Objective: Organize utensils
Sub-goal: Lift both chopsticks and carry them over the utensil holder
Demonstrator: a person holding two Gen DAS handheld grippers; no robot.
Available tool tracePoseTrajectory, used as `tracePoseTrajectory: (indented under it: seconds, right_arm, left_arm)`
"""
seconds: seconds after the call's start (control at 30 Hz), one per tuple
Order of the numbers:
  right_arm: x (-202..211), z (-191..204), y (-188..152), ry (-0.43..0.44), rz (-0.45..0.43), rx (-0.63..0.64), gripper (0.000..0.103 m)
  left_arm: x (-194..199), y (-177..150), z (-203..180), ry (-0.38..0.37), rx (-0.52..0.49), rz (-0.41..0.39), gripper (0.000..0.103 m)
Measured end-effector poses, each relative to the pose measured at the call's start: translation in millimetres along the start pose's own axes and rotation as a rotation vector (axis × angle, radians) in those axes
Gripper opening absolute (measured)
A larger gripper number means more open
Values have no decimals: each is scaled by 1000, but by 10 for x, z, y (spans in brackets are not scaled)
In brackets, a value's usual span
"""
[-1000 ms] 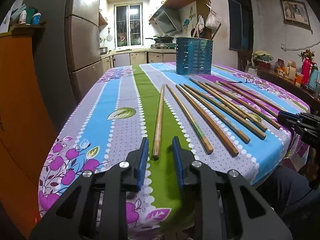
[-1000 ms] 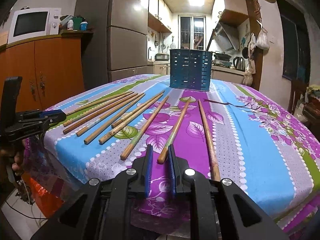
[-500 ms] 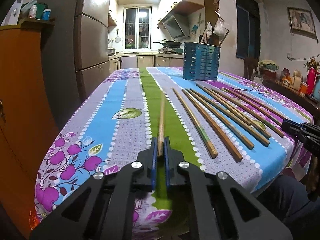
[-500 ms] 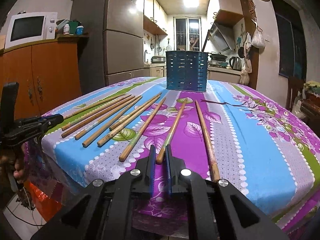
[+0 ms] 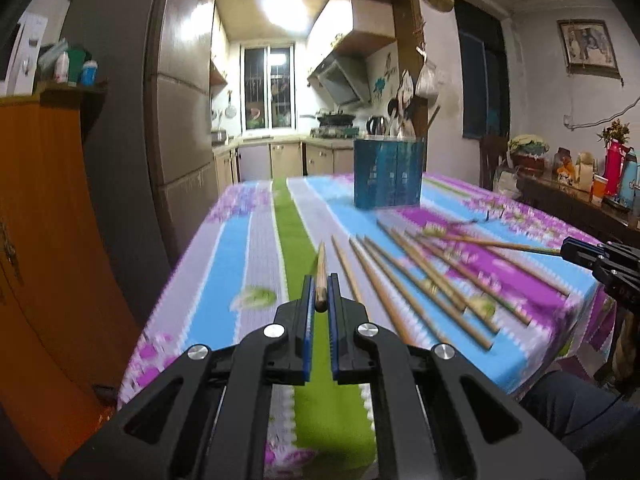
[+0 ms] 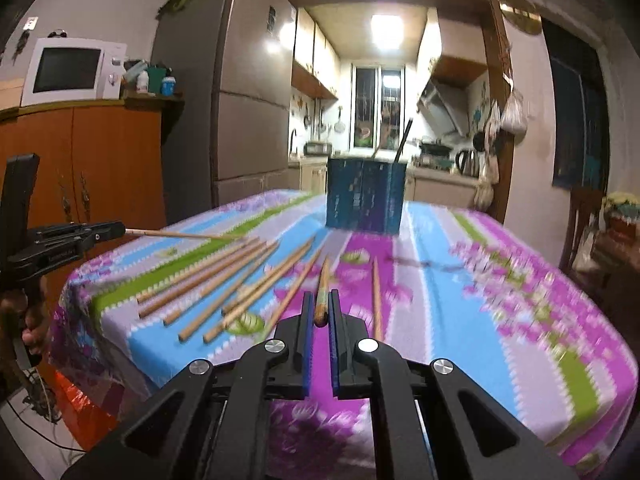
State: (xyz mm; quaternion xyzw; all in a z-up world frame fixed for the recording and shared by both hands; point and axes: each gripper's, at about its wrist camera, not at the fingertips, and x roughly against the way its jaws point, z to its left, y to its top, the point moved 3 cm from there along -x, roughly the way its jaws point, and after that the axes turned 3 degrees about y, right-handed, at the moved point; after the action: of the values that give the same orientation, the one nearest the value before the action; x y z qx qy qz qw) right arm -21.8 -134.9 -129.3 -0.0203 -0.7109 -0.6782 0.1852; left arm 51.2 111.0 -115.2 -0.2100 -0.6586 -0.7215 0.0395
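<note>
In our left gripper (image 5: 320, 304) we clamp one chopstick (image 5: 320, 276) by its thick end, the shaft pointing toward twelve o'clock and lifted off the striped tablecloth (image 5: 240, 256). We judge that an end grip leaves the length free to drop tip-first into a holder. At about one o'clock, toward the table's far end, stands the blue utensil holder (image 5: 388, 174), with a few utensils upright in it. The loose chopsticks (image 5: 424, 284) lie fanned on the cloth at two o'clock, near ends toward us, so each is easy to pinch. Our right gripper (image 6: 320, 312) is likewise closed on a second chopstick (image 6: 322, 288), raised and aimed at twelve o'clock, toward the holder (image 6: 365, 196). Carrying one in each hand probably halves our trips.
</note>
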Motion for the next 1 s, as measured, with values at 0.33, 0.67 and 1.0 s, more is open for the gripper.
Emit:
tracePoseTrajectory:
  seconds: [0.33,0.67,1.0]
  right_arm:
    - [72,-191,794,45,-111,83,8]
    - [-409,-440,1482,150,-90,36,8]
    - [-688,-627,1942,199,-34,5,8]
  left_arm:
    - [-40,785,-63,9,-78,-132,5]
    - [-345,1540,-249,-41,-103,-154,5]
    - [-577,1890,-332,-95,-58,-112,5]
